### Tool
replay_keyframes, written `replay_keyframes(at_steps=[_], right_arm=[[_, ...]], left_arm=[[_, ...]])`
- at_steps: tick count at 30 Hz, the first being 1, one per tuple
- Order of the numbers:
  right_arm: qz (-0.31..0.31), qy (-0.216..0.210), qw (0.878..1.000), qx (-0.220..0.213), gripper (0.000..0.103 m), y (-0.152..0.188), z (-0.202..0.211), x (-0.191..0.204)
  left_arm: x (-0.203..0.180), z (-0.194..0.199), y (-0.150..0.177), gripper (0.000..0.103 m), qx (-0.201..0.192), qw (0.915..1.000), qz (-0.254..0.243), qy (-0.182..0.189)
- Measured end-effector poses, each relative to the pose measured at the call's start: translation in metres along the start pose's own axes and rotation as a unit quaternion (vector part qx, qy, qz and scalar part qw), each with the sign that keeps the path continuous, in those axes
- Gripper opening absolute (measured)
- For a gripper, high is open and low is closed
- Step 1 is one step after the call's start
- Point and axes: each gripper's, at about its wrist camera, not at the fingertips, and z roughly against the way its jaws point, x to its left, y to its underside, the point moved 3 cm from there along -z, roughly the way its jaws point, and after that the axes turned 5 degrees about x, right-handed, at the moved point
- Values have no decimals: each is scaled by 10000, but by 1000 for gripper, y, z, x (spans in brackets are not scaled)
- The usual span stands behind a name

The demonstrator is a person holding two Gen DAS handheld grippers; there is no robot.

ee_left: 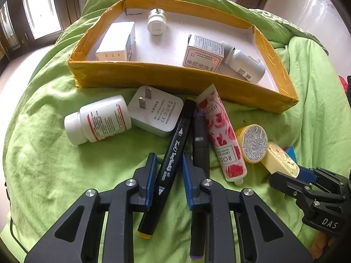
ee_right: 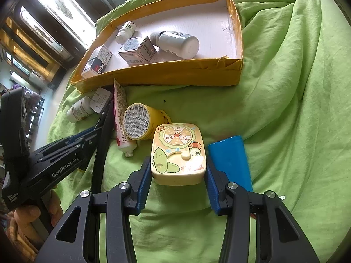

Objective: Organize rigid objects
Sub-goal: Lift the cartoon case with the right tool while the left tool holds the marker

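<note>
Below, the left gripper's (ee_left: 169,175) blue pads straddle a black marker (ee_left: 170,160) without pressing it. The right gripper (ee_right: 177,175) pinches a cream cartoon box (ee_right: 178,153). Both lie on green bedding (ee_right: 285,87), just beside the yellow tray (ee_left: 175,80).

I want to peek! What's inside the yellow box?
Inside the yellow box lie two white cartons, a small white jar and a silver bottle. Its near wall hides the floor just behind it.

"ROSE" and "HAND CREAM" are printed on the pink floral tube (ee_left: 221,135) just right of the left jaws. "GenRobot.AI" is read on the left gripper (ee_right: 87,139), and "DAS" on the right gripper (ee_left: 296,171).
</note>
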Motion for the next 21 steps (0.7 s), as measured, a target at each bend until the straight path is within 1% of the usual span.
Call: replay_keyframes(at_steps=[3,7,13,16,17,18,21], right_arm=[[2,11,10000,5,41,0,-1,0],[18,42,10000,-13,41,-1,-1,1],[11,37,9998,-185,41,-2,6,1],[-1,46,9997,-252,41,-3,9,1],[1,45,9997,-258,41,-3,9,1],[2,36,9996,-270,41,-3,10,1],[-1,5,9994,-352,41,-4,14,2]], left_arm=[[-2,1,2,20,-36,9999,-82,-72],[-3,3,4,18,-59,9999,-113,-45],[-13,19,12,15,-205,9993,-284,-157],[-13,25,13,15,-260,9991,-279,-175],[-13,28,13,13,-289,9990,-272,-210],[-12,30,13,12,-305,9990,-254,-226],[-10,36,15,12,-364,9988,-219,-236]])
